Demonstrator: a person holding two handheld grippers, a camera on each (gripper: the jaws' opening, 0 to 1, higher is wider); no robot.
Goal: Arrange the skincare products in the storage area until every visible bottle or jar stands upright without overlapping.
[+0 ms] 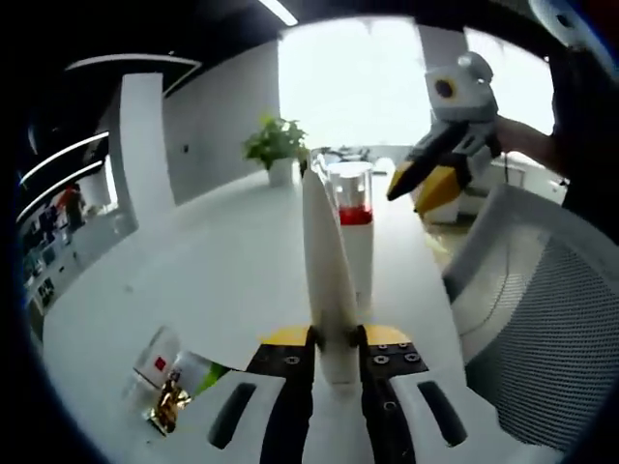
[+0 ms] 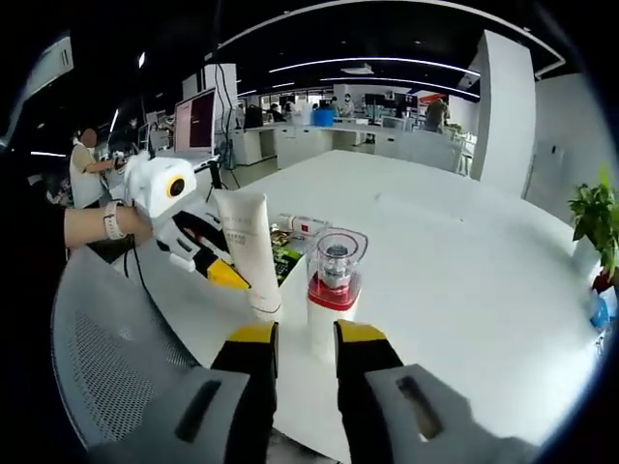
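The left gripper's fingers are pinching a white tube right at its base, holding it upright so the flat crimped end points up; in the right gripper view you can see the same white tube held over the near edge of the white counter by the left gripper coming in from the left. The right gripper's fingers are spread with a small gap and nothing between them, sitting just short of a white bottle with a red band and clear cap, which already stands upright on the counter. From the left gripper view that same bottle is right behind the tube, and the right gripper hangs beyond it. Progress-wise I'd say it's midway: one bottle is up, the tube isn't set down and let go of yet, and there's a small pile of other items lying flat on the counter, looks like a box with a red mark and something gold, so those probably need standing up too. They show as a cluster behind the tube in the right gripper view. As for labels, I honestly can't read any brand or text, it's all too small or blurry.
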